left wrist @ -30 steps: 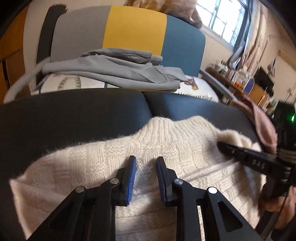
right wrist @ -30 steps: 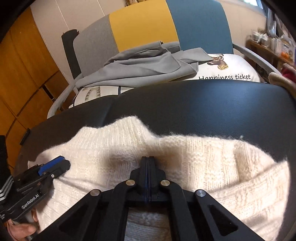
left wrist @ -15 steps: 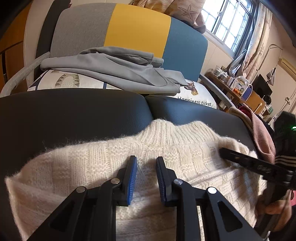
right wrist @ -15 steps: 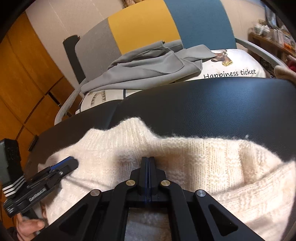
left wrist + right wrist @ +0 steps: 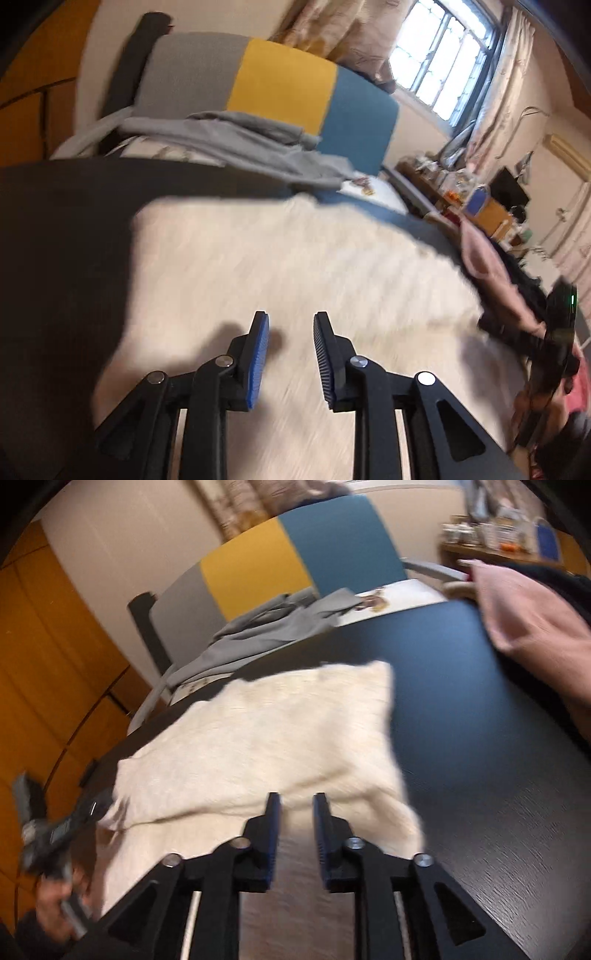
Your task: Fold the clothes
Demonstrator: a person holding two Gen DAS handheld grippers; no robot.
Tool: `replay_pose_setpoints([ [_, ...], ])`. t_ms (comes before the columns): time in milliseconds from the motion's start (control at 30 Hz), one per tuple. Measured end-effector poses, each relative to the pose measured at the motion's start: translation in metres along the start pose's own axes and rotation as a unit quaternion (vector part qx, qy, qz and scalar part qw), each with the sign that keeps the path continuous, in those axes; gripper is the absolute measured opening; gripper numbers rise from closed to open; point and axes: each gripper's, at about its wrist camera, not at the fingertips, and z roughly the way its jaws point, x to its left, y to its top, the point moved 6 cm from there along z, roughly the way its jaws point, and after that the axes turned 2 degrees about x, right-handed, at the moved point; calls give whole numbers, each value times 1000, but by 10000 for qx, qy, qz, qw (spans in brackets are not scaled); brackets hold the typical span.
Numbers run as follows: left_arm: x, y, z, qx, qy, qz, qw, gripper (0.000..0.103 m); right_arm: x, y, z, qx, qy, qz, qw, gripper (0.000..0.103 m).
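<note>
A dark surface (image 5: 480, 709) filled the near ground, and behind it stood a chair with a grey, yellow and blue back (image 5: 280, 81), a grey garment (image 5: 236, 144) heaped on its seat. A cream knitted sweater (image 5: 266, 734) lay folded flat on the surface, toward its left half in the right wrist view, motion-blurred in both views. A pink cloth (image 5: 524, 609) lay at the surface's far right edge. The left gripper (image 5: 291, 330) hung above the sweater with its fingers apart and nothing between them. The right gripper (image 5: 297, 810) was over the sweater's near edge; its fingers had just been opening and stood apart, empty.
</note>
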Motion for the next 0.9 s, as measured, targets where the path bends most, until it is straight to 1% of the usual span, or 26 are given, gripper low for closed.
replay_pose_setpoints([
  [33,7,-14,-6,44,99,-91,9999,25,-6,-3,5,71,-34,90,9999,33],
  [67,15,-20,-8,48,100,-218,9997,25,-13,-7,11,156,-58,174,9997,33],
  [167,41,-37,-12,47,71,-613,9981,22,-20,-7,15,57,90,351,9993,33],
  [367,40,-26,5,67,374,-64,9993,22,-24,0,22,62,289,414,9987,33],
  [400,40,-24,6,97,399,-54,9991,22,-25,3,24,92,301,420,9986,33],
  [467,42,-19,8,164,443,-51,9989,22,-26,5,22,130,196,502,9985,33],
  [533,42,-15,9,254,526,-10,9983,22,-25,1,9,166,287,547,9980,33],
  [567,39,-16,4,249,504,16,9984,22,-24,-1,2,184,357,563,9976,33],
  [733,26,-23,-24,190,351,135,9991,24,-41,-36,-55,175,733,676,9949,33],
  [833,25,-32,-57,-8,69,101,9999,26,-60,-68,-78,401,990,966,9896,35],
  [900,33,-42,-73,29,-12,-35,10000,27,-67,-90,-85,610,1269,1168,9831,35],
])
